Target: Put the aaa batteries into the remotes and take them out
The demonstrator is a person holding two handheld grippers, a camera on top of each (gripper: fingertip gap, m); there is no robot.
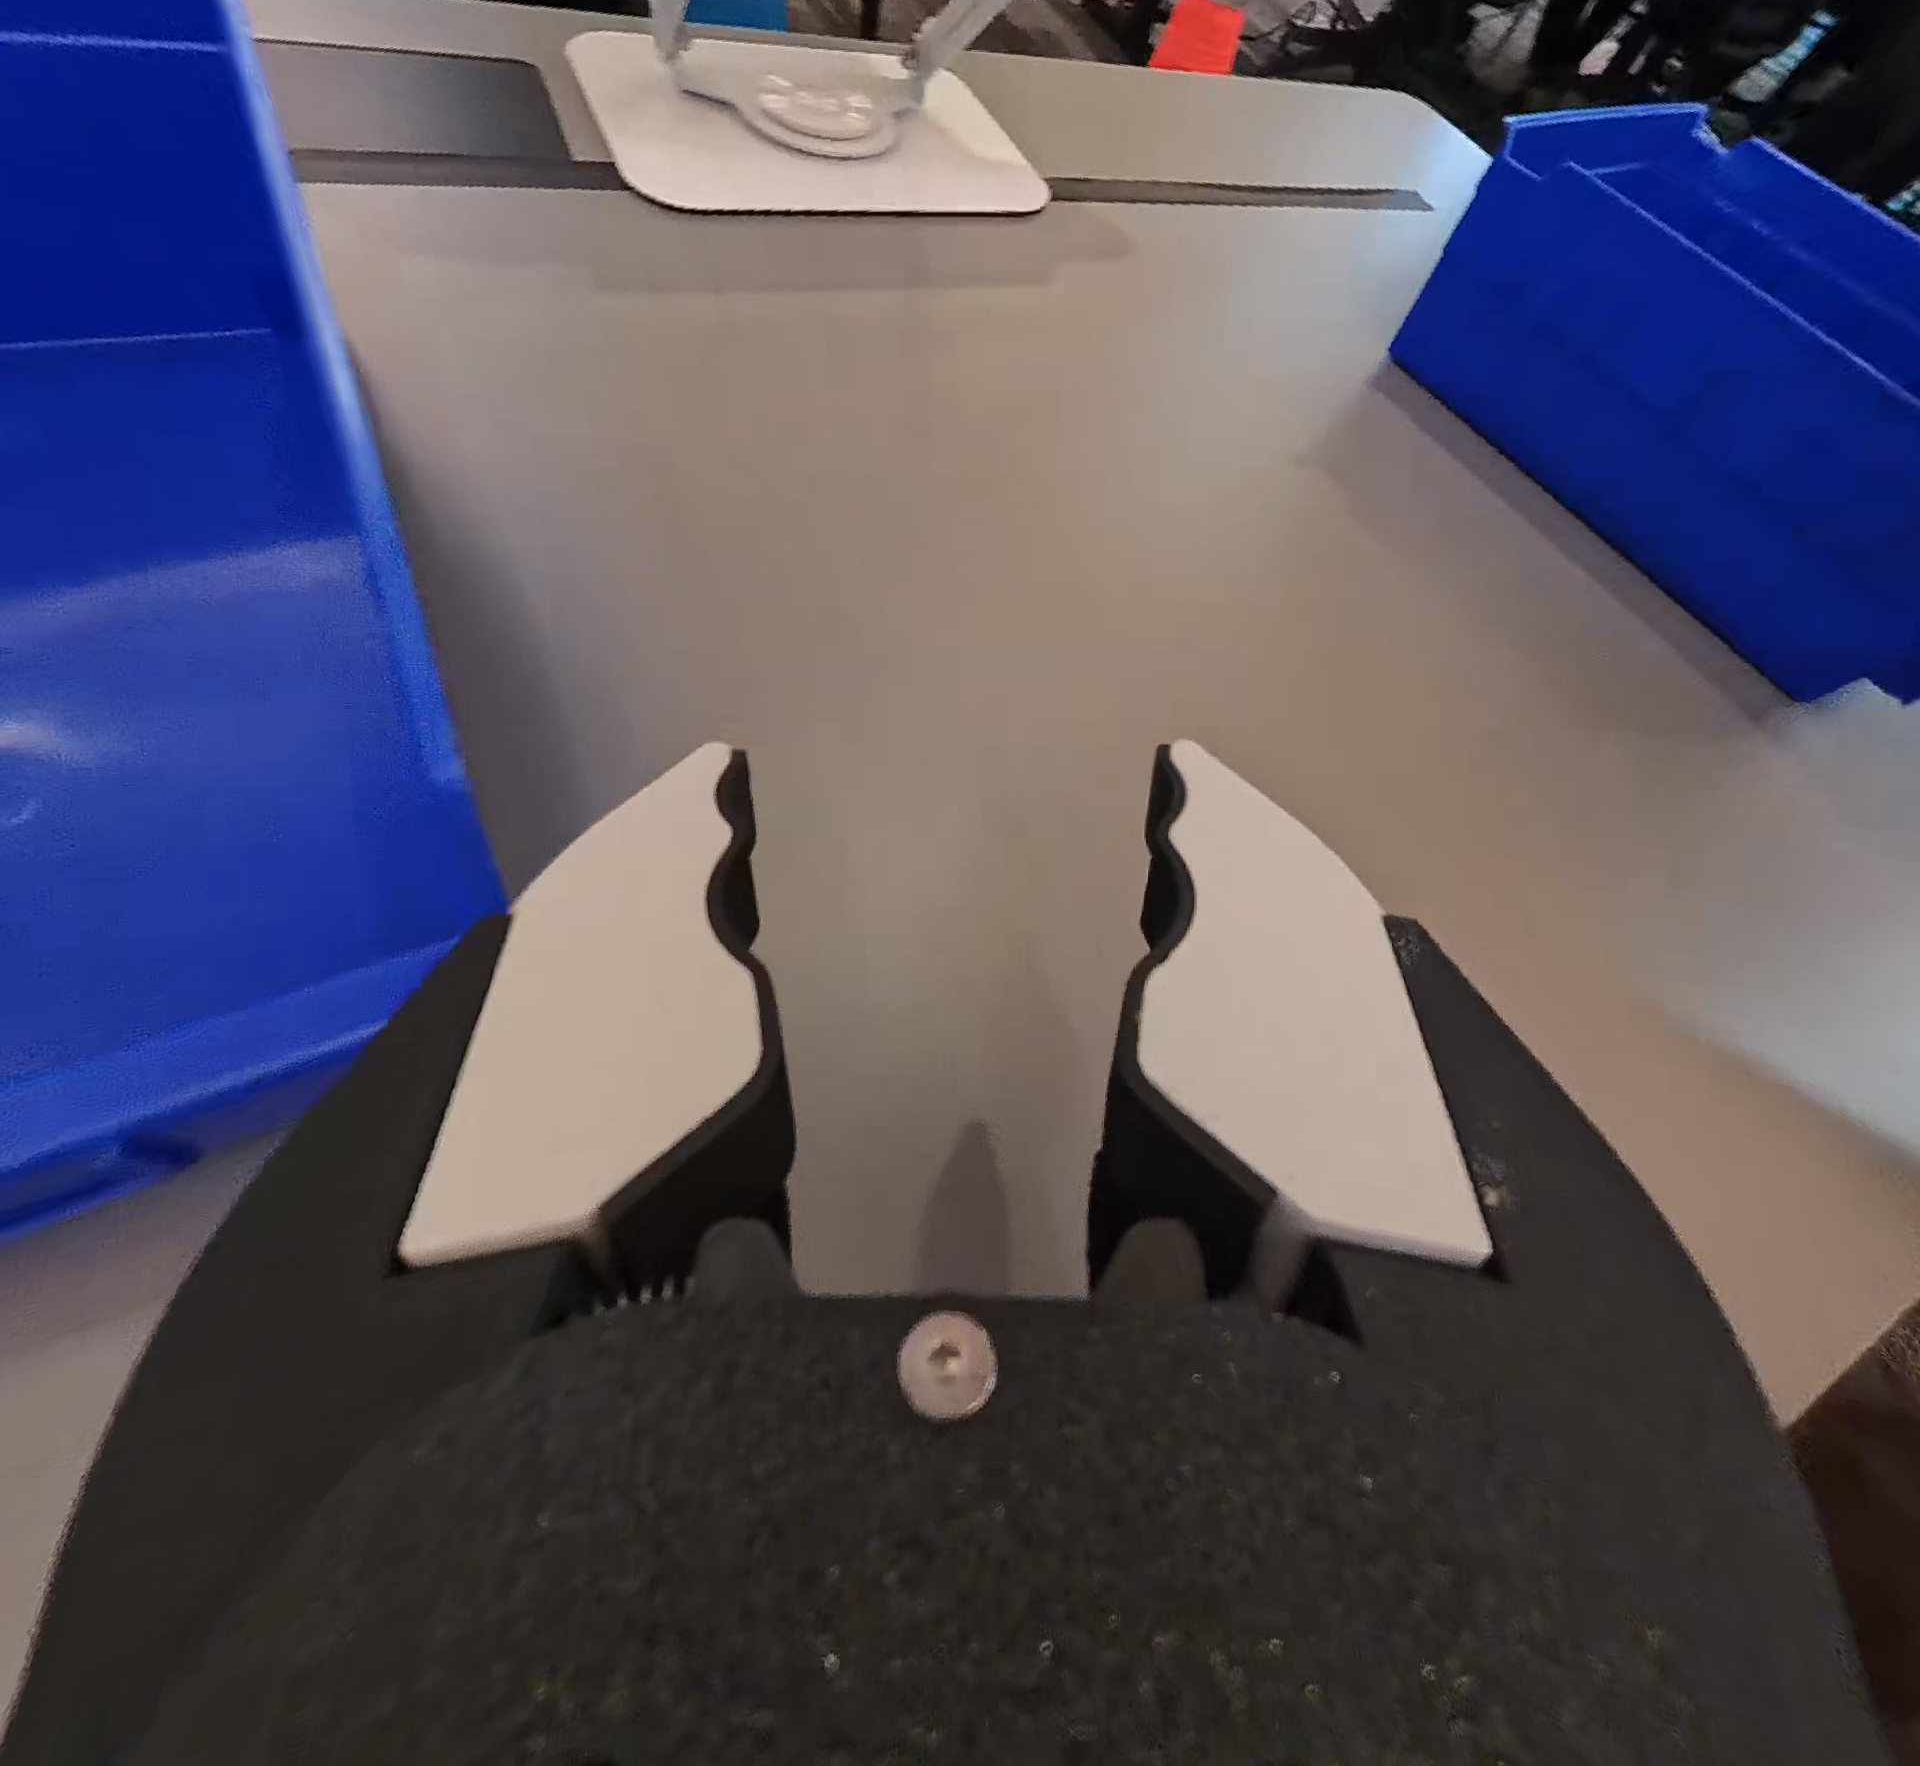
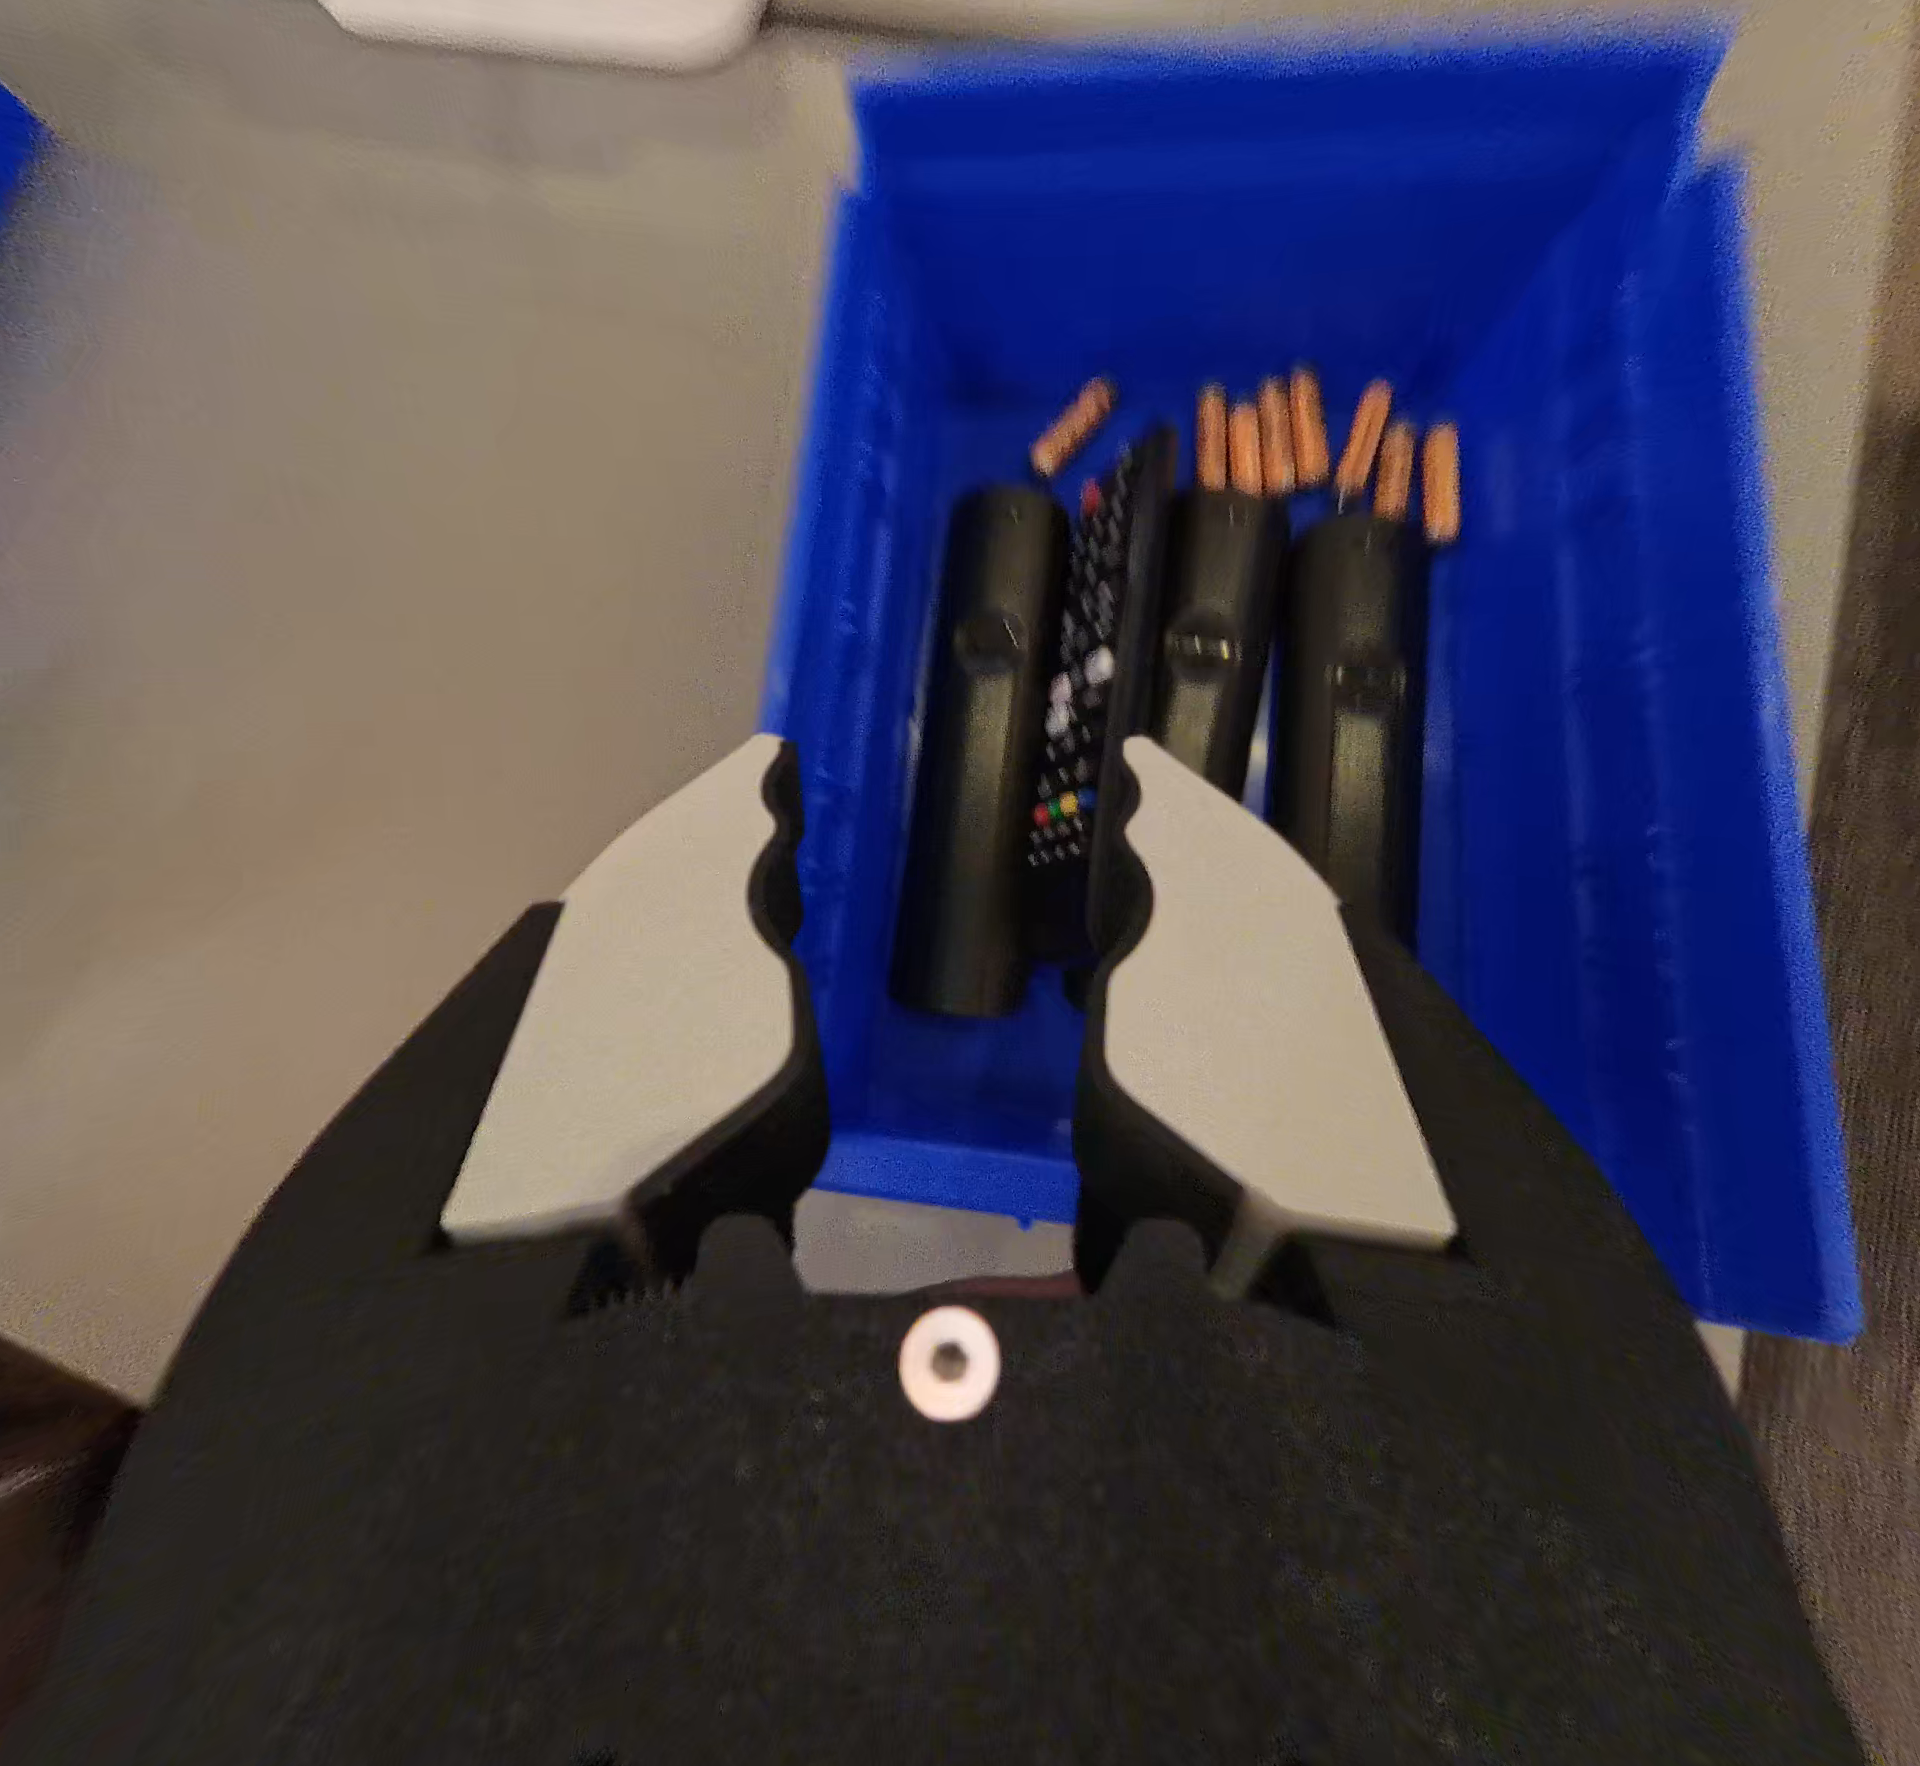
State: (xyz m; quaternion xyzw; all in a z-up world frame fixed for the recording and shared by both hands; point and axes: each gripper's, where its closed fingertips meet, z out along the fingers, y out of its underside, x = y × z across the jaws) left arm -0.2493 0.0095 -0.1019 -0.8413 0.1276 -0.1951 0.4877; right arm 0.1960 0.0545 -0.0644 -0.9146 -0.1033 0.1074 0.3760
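The left bin (image 1: 187,573) stands at the table's (image 1: 935,521) left edge, just beside the left gripper (image 1: 951,760). That gripper hangs over bare table with its jaws spread and nothing between them. At the far edge sits a white plate (image 1: 831,147) carrying a stand. To the right, well apart, is the right bin (image 1: 1683,428).

In the right wrist view, the right gripper (image 2: 956,760) hovers over the near end of that bin (image 2: 1610,677), jaws spread and holding nothing. Inside lie 4 black remotes (image 2: 977,729): 3 show their backs, and 1 (image 2: 1081,677), second from the left, is tilted on its edge with buttons showing. It sits between the fingertips in the picture, but contact cannot be told through the blur. About 9 copper-coloured batteries (image 2: 1257,449) are scattered at the far ends of the remotes.
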